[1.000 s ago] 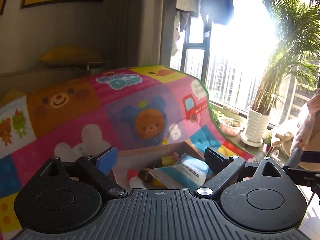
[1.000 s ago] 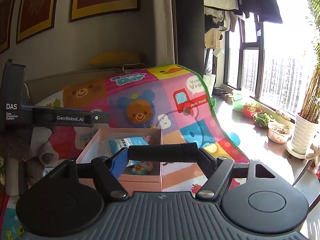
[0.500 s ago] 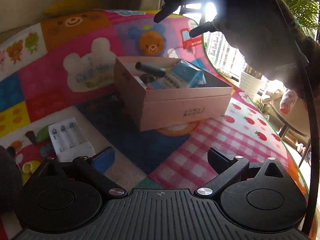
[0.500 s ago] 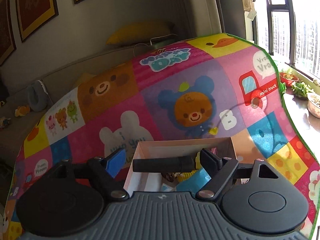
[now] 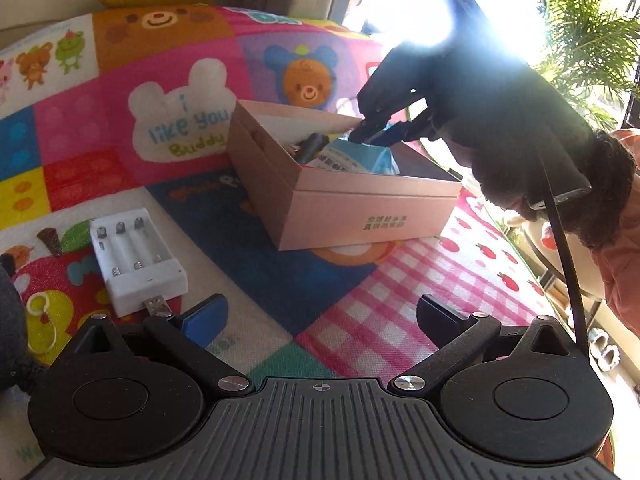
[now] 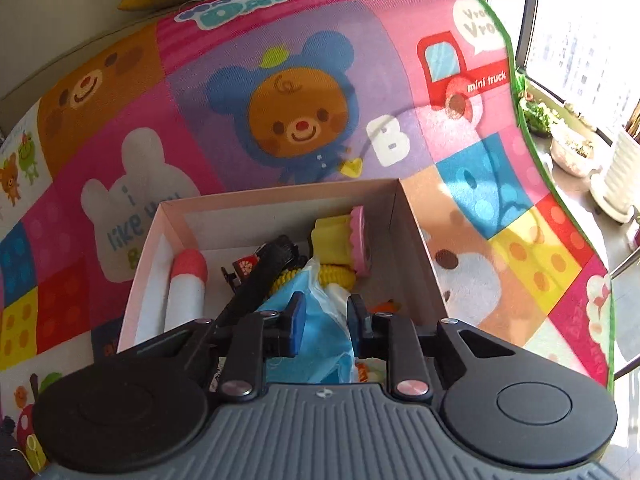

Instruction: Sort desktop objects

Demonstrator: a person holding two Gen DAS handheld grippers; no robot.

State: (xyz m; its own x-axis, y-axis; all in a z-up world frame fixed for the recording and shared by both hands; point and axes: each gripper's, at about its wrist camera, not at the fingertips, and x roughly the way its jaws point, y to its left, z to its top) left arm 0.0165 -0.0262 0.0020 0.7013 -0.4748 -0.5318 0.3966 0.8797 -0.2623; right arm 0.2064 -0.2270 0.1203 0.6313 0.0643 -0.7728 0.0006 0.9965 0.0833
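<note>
A pink cardboard box (image 5: 360,208) stands on the cartoon play mat; it also shows in the right wrist view (image 6: 416,240). It holds a blue-and-white packet (image 5: 352,160), a black cylindrical stick (image 6: 260,276), a white roll with a red end (image 6: 186,292) and a yellow-and-pink toy (image 6: 344,240). My right gripper (image 6: 326,320) hovers over the box, its fingers narrowly apart with nothing between them, above the blue packet (image 6: 316,344). My left gripper (image 5: 320,316) is open and empty, low over the mat. A white battery charger (image 5: 136,256) lies left of it.
The mat (image 5: 160,72) drapes up over a sofa back. A dark plush shape (image 5: 8,320) sits at the left edge. A window, potted plants (image 6: 576,152) and a palm (image 5: 592,40) lie to the right. A person in orange (image 5: 624,240) stands at right.
My right gripper has let go of the black stick, which now lies in the box, and its fingers have narrowed. My left gripper has dropped lower, toward the charger.
</note>
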